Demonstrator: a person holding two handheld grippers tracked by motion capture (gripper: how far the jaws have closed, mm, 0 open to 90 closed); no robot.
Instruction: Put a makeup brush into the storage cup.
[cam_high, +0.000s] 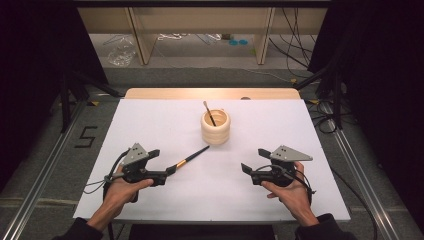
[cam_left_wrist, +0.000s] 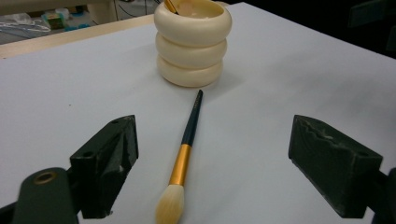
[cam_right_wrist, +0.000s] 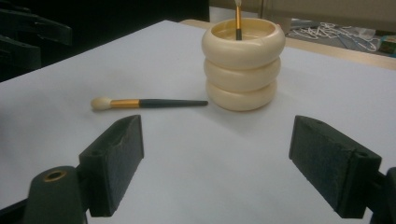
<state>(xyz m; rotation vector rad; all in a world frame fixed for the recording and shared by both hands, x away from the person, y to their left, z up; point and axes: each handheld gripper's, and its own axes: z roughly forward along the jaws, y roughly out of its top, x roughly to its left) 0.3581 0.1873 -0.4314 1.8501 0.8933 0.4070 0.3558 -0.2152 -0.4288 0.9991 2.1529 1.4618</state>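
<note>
A cream ribbed pot (cam_high: 215, 127) stands in the middle of the white table (cam_high: 150, 125), with a brush (cam_high: 208, 112) leaning inside it. A second brush (cam_high: 192, 158), dark-handled with a gold ferrule, lies flat in front of the pot. Its pale bristles point toward my left gripper (cam_high: 164, 162). In the left gripper view the loose brush (cam_left_wrist: 187, 149) lies between the wide-apart jaws of that gripper (cam_left_wrist: 212, 168), touching neither, with the pot (cam_left_wrist: 193, 42) beyond. My right gripper (cam_high: 253, 160) stands open and holds nothing. In its own view the gripper (cam_right_wrist: 215, 163) faces the pot (cam_right_wrist: 243, 65) and the loose brush (cam_right_wrist: 149, 103).
A wooden strip (cam_high: 210, 93) runs along the table's far edge. Behind it are wooden shelf legs (cam_high: 140, 37) and cables (cam_high: 295, 55) on the floor. Dark stands flank both sides. A "5" mark (cam_high: 86, 136) is on the floor at left.
</note>
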